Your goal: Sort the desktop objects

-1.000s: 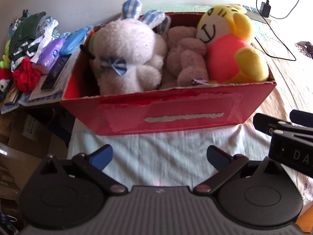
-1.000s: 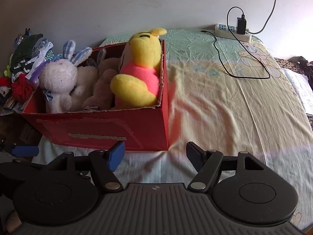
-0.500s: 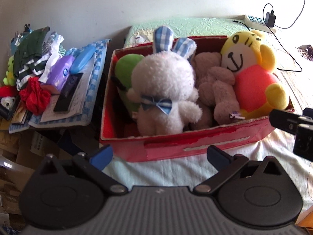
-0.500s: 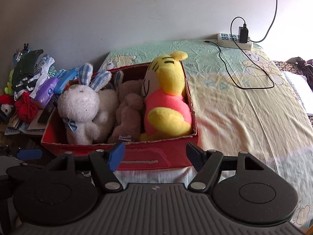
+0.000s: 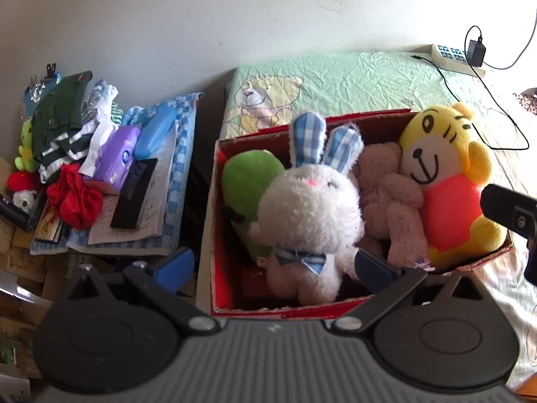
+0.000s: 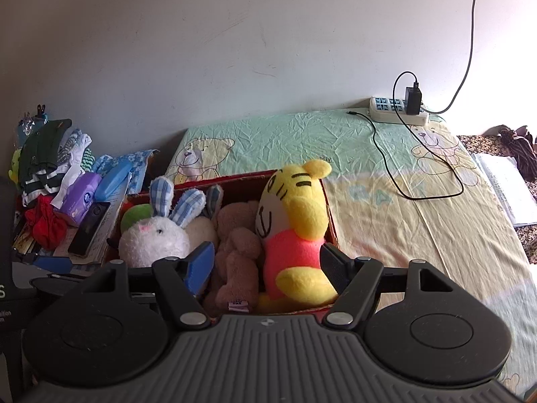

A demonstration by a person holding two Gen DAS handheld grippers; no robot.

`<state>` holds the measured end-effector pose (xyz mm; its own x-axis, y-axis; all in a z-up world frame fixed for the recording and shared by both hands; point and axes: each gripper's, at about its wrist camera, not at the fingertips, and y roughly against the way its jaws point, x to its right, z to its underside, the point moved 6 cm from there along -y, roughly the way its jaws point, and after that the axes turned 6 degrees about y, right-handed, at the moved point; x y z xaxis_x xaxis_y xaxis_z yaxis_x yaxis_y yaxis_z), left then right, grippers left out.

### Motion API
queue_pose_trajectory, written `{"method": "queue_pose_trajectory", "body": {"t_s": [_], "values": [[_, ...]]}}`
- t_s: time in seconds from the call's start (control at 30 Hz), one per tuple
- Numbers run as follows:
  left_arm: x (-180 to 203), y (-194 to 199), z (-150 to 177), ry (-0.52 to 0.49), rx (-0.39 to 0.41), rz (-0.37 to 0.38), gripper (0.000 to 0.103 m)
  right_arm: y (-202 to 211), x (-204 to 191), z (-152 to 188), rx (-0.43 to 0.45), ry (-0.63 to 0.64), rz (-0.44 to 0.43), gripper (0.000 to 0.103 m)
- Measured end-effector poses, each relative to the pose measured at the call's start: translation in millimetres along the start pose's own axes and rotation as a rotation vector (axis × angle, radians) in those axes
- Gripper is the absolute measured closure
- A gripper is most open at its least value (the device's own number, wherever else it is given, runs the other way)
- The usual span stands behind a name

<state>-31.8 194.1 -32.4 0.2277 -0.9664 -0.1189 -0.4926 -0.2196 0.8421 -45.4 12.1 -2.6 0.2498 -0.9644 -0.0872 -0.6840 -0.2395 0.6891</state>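
Observation:
A red cardboard box stands on a bear-print sheet. It holds a white rabbit with blue checked ears, a green plush, a brown bear and a yellow tiger in a pink shirt. My left gripper hovers open over the box's front, its fingers either side of the rabbit and touching nothing. My right gripper is open too, above the front rim, framing the brown bear and tiger. The rabbit lies to its left.
Left of the box a lower surface carries piled clothes, a purple tissue pack, a blue case and a black remote. A power strip with charger and black cable lies at the back right. Papers rest at far right.
Both grippers have risen and come forward, from facing the box's front wall to looking down into it. Both stay open; the toys have not moved.

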Motion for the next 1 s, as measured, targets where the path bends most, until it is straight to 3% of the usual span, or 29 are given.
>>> {"method": "queue_pose_trajectory", "body": {"t_s": [0.13, 0.33, 1.0], "values": [[-0.8, -11.4, 6.6, 0.016, -0.034, 0.016, 0.001, -6.5, -1.2, 0.5, -0.002, -0.055, -0.017, 0.029], [-4.5, -30.0, 23.6, 0.047, -0.088, 0.010, 0.001, -21.6, 5.7, 17.5, -0.055, -0.064, 0.025, 0.028], [-6.6, -28.7, 23.7, 0.087, -0.028, 0.012, 0.001, -35.7, 5.5, 20.6, -0.066, -0.038, 0.013, 0.027]]}}
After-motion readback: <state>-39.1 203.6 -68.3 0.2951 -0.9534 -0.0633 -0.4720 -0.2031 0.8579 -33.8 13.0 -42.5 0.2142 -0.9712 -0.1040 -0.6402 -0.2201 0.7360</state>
